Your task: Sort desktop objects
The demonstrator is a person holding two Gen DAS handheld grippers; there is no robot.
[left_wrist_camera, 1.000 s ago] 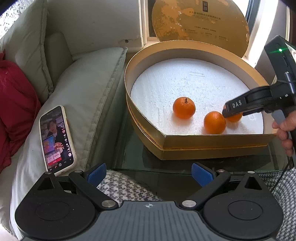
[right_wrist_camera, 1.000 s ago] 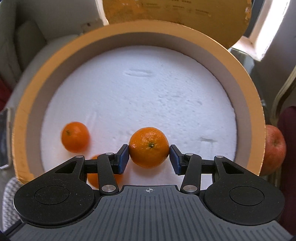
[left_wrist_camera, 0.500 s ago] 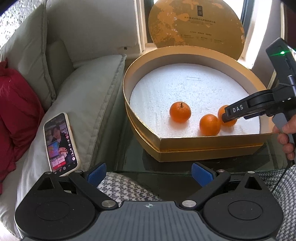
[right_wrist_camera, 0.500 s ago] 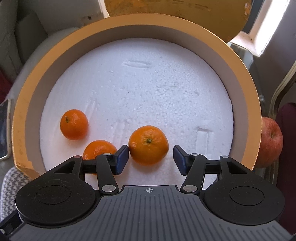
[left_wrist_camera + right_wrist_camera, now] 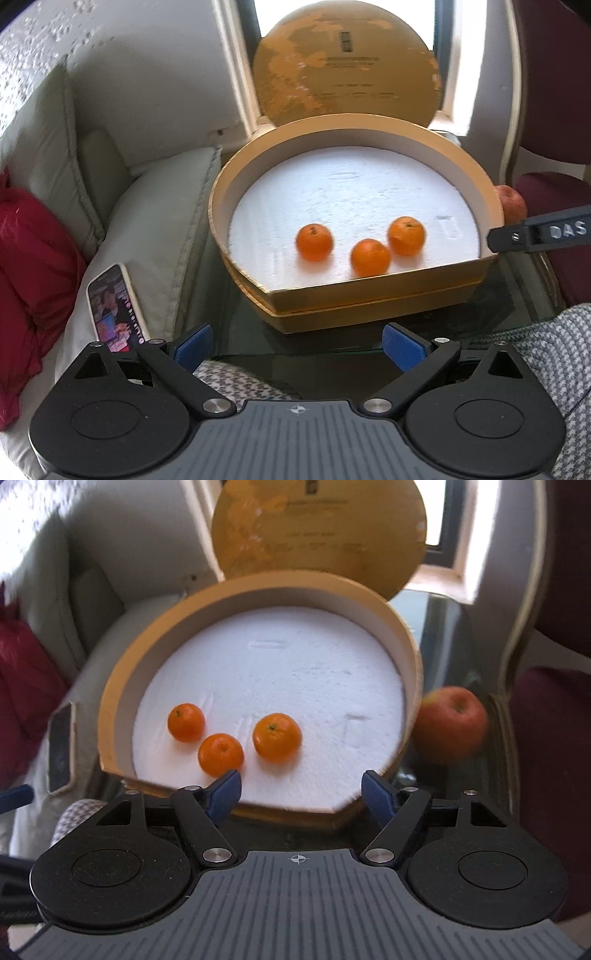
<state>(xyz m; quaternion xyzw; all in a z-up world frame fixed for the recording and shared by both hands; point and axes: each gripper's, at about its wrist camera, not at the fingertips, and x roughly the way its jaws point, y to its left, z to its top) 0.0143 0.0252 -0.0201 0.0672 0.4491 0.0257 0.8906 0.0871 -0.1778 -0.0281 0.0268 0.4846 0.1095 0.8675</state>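
Note:
Three tangerines lie on white foam inside a round gold box (image 5: 110, 716): a left tangerine (image 5: 186, 722), a front tangerine (image 5: 221, 755) and a right tangerine (image 5: 276, 737). The same three show in the left wrist view as a left tangerine (image 5: 314, 242), a front tangerine (image 5: 370, 257) and a right tangerine (image 5: 406, 230) in the gold box (image 5: 369, 291). My right gripper (image 5: 301, 794) is open above the box's near rim; its jaws have just been opening and nothing is between them. My left gripper (image 5: 297, 347) is open and empty in front of the box.
A red apple (image 5: 452, 725) sits on the glass table right of the box. The box's gold lid (image 5: 347, 70) leans upright behind it. A lit phone (image 5: 114, 306) lies on a pale cushion at left, beside a red cushion (image 5: 29, 280). A dark red chair (image 5: 550, 738) stands at right.
My right gripper let go of the right tangerine, opened wide and drew back and up from the box. The left gripper also backed away, staying open. The apple came into fuller view.

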